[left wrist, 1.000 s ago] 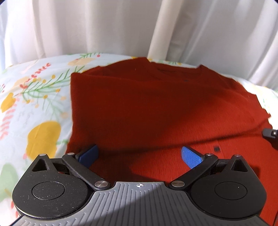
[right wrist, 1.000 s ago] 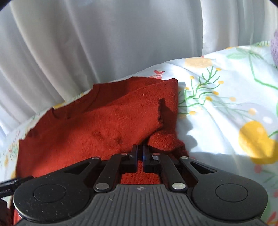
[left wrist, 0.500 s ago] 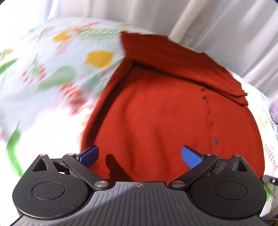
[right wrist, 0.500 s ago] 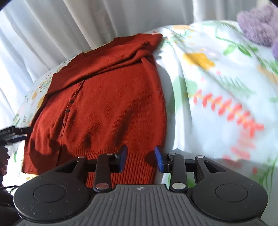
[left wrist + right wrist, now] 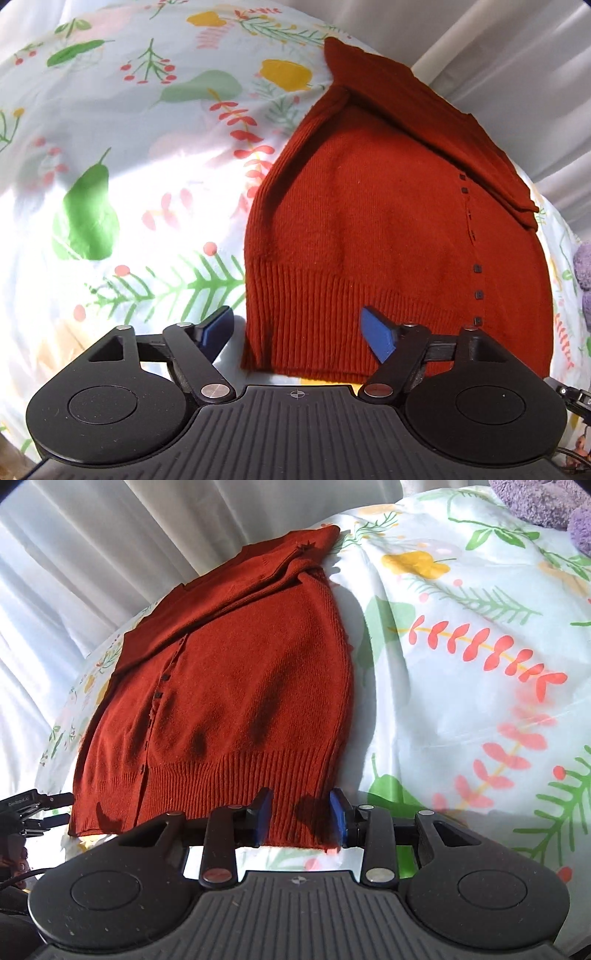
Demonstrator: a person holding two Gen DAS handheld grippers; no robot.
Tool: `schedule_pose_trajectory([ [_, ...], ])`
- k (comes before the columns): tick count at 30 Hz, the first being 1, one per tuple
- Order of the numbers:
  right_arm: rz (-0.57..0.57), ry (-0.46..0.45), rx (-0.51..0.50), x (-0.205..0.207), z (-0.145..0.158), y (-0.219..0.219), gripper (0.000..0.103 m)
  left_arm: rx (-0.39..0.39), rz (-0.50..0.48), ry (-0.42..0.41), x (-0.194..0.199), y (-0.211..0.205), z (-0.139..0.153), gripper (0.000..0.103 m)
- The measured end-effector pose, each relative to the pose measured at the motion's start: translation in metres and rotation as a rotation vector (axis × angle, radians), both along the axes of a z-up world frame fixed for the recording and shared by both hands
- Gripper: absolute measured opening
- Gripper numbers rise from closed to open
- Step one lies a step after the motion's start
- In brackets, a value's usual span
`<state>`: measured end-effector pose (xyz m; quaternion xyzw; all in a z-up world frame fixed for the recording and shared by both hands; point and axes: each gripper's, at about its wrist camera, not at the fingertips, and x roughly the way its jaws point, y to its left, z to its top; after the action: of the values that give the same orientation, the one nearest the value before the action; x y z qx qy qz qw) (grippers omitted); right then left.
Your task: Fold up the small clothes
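the red cardigan lies flat on the floral bedsheet, sleeves folded across its top. left tongs gape wide at the hem's left corner; right tongs stand open, seemingly just short of the right corner.

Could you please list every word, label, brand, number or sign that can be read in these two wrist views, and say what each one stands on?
Small white lettering on the black device at the left edge of the right wrist view: too small and blurred to read.
Rust-red knitted cardigan: no label or text shows.
Floral-printed white bedsheet: leaves and fruit only, no words.
Left gripper and right gripper: a small crosshair mark on each body, no text.
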<state>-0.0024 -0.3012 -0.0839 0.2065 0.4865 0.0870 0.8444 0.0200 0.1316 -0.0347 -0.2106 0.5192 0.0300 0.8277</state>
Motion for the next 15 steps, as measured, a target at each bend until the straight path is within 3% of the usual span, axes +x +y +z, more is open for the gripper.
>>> schedule_pose_trajectory([
  [3,0.001,0.004,0.016,-0.003,0.0,0.0,0.032,-0.018,0.011,-0.003,-0.007,0.002,0.0,0.066],
  [7,-0.009,0.024,0.02,-0.003,-0.003,-0.001,0.018,-0.047,0.002,0.007,-0.007,0.004,0.0,0.054],
  [12,-0.011,0.039,0.02,-0.004,-0.005,-0.001,0.008,-0.075,0.019,0.025,-0.007,0.009,-0.004,0.023],
  [15,-0.01,0.042,0.032,-0.004,-0.006,-0.002,0.006,-0.082,0.036,0.03,-0.007,0.013,-0.006,0.013],
])
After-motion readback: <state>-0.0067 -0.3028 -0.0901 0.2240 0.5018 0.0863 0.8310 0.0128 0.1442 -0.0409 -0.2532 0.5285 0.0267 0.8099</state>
